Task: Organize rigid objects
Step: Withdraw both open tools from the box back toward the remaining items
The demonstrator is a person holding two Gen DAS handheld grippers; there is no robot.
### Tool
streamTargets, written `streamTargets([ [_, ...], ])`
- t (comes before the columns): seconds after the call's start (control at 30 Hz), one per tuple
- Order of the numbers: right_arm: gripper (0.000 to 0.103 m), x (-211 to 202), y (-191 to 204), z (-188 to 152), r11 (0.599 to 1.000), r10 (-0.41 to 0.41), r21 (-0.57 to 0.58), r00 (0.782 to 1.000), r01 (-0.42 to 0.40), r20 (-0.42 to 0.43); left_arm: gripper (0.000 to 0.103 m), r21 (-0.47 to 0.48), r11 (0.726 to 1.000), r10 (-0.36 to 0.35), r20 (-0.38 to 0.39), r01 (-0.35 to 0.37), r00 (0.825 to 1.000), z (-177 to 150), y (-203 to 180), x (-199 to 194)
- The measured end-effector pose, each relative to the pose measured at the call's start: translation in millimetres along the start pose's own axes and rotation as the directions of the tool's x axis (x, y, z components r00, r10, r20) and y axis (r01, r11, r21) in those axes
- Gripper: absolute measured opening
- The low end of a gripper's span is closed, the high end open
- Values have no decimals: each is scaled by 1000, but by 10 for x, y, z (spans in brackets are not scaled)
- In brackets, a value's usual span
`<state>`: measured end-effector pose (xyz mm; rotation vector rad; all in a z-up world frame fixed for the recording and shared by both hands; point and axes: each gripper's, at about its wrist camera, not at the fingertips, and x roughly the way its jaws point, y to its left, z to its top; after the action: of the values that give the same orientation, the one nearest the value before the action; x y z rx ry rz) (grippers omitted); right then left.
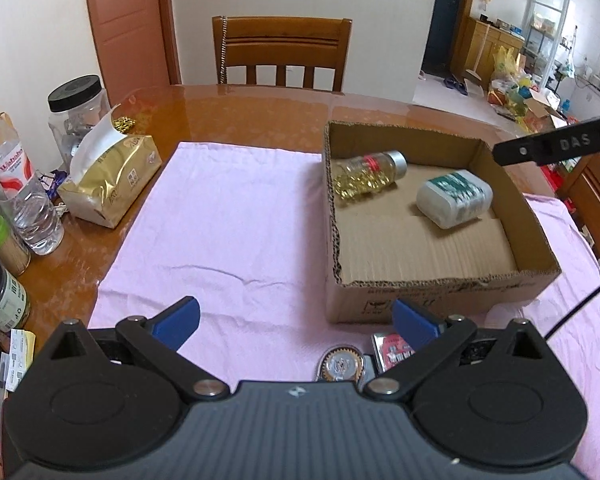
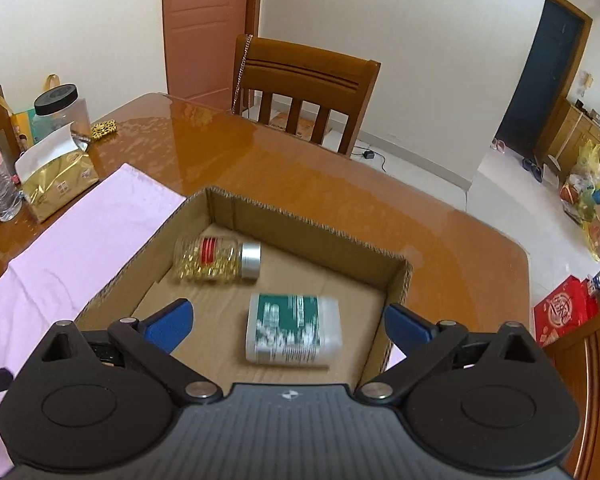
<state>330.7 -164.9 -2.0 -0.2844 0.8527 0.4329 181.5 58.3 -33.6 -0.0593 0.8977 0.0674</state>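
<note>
An open cardboard box (image 1: 440,286) (image 2: 312,222) rests on a pink cloth (image 1: 220,220). Inside lie a clear jar of yellow capsules with a silver cap (image 1: 370,174) (image 2: 216,260) and a white bottle with a green label (image 1: 454,198) (image 2: 292,330), both on their sides. My right gripper (image 2: 290,326) hovers over the box, open wide, the white bottle below and between its blue fingers, untouched. My left gripper (image 1: 296,320) is open above the cloth near the box's front wall. A round gold-rimmed tin (image 1: 342,364) and a small red-printed tin (image 1: 392,350) lie just under it.
At the left stand a gold tissue pack (image 1: 112,176), a water bottle (image 1: 16,184), a black-lidded jar (image 1: 78,112) and smaller jars. A wooden chair (image 1: 282,52) stands behind the glossy table (image 1: 240,116). The right gripper's arm (image 1: 560,146) shows over the box's right side.
</note>
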Motion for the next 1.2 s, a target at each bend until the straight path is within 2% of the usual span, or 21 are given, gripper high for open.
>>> streamTargets([
  [0.2,103,-234,-10,-280,999,-27,22,1000,26,14,102,14,1000,1,-22,-1,1000,-124,-85,-2],
  [0.37,103,-402,-15,-655,996,-54,69,999,53,9,102,11,1000,23,-29,-23,999,-256,-129,-21],
  [0.5,103,-440,4,-1070,992,-79,99,996,82,-33,102,2,999,36,-39,-36,999,-387,-185,-58],
  [0.73,103,-357,42,-1718,988,-61,135,989,79,-137,102,1,998,64,-77,-64,995,-655,-336,-123],
  [0.9,103,-338,60,-1942,988,-30,145,988,52,-149,102,3,996,93,-106,-93,990,-846,-436,-202],
  [1.03,103,-381,68,-2048,987,-1,159,990,25,-144,102,3,997,78,-132,-78,988,-924,-453,-202],
  [1.2,103,-436,207,-2151,988,26,157,987,-1,-159,102,30,999,45,-129,-41,991,-941,-429,-178],
])
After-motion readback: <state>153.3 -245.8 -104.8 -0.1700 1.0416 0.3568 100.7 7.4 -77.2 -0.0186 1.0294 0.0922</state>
